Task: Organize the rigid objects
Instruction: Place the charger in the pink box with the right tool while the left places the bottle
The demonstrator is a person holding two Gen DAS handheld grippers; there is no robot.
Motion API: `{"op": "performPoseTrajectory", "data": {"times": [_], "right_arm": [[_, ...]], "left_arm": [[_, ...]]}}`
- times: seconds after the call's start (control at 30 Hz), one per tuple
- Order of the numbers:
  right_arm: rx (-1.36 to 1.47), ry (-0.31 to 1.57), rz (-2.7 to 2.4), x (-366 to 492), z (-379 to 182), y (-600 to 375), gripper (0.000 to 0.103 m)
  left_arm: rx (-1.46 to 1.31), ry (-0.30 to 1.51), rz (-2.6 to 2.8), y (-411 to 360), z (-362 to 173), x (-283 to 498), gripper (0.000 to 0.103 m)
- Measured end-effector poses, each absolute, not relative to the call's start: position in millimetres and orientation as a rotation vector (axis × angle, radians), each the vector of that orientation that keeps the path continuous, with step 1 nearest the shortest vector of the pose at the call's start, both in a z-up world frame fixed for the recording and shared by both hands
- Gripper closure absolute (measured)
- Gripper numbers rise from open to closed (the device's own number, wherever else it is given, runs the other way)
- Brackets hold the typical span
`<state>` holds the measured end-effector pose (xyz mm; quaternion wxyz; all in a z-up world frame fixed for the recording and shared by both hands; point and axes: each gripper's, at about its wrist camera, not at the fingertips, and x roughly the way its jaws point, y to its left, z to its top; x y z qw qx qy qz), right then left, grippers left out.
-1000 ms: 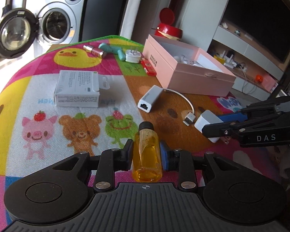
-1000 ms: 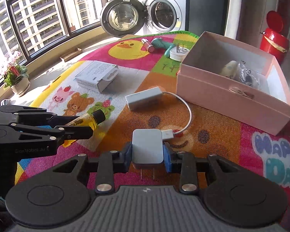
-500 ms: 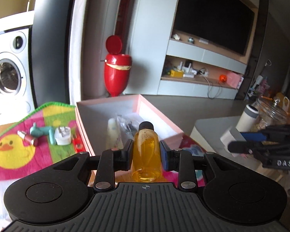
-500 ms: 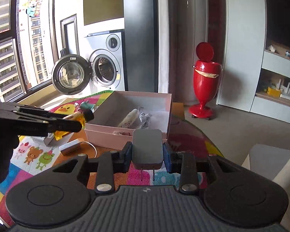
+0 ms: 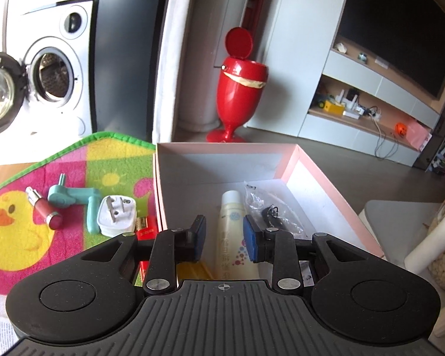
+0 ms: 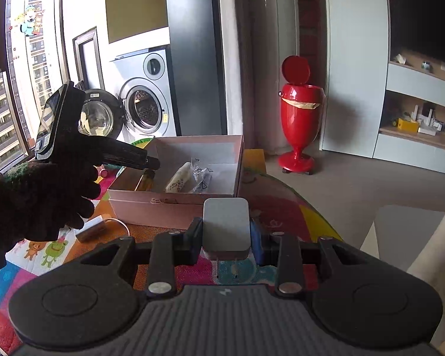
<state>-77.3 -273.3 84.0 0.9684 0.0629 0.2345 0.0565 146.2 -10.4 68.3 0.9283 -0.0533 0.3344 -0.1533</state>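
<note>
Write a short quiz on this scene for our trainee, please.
1. True or false: the right hand-held gripper is clamped on a grey charger.
2. Which of these lies inside the pink box? A) the red lipstick B) the cream tube C) the white plug
3. What is gripped between the pads of the left hand-held gripper?

Key
1. True; the charger's prongs point down towards the mat.
2. B; the other two lie on the mat beside the box.
3. Nothing; its jaws stand open above the box.
</note>
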Motion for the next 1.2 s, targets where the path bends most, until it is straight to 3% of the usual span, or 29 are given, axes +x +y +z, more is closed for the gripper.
{"op": "performPoseTrajectory", "data": {"times": [0.27,0.47,0.8,0.97,1.13,1.2], "right_arm": [[0.122,0.471,0.155,-29,106,-262,0.071],[0.108,0.532,0.193,66,130,-231,0.071],[0.106,0.765,0.119,153,73,-195,0.069],[0.070,0.707,0.118,124,81,-194,0.054],[0.011,0.577,0.169,61,99,-186,0.028],[0.011,0.556,0.194,37,98,-184,0.024]], "left_arm": [[-0.166,0.619,-0.304,47,82,56,0.072],[-0.245,0.719,-0.275,84,69,10,0.073],[-0.217,0.762,-0.239,127,46,-31,0.074],[-0.231,0.731,-0.212,138,41,-28,0.074],[-0.240,0.704,-0.173,143,39,-18,0.074],[-0.242,0.703,-0.176,143,40,-13,0.074]]}}
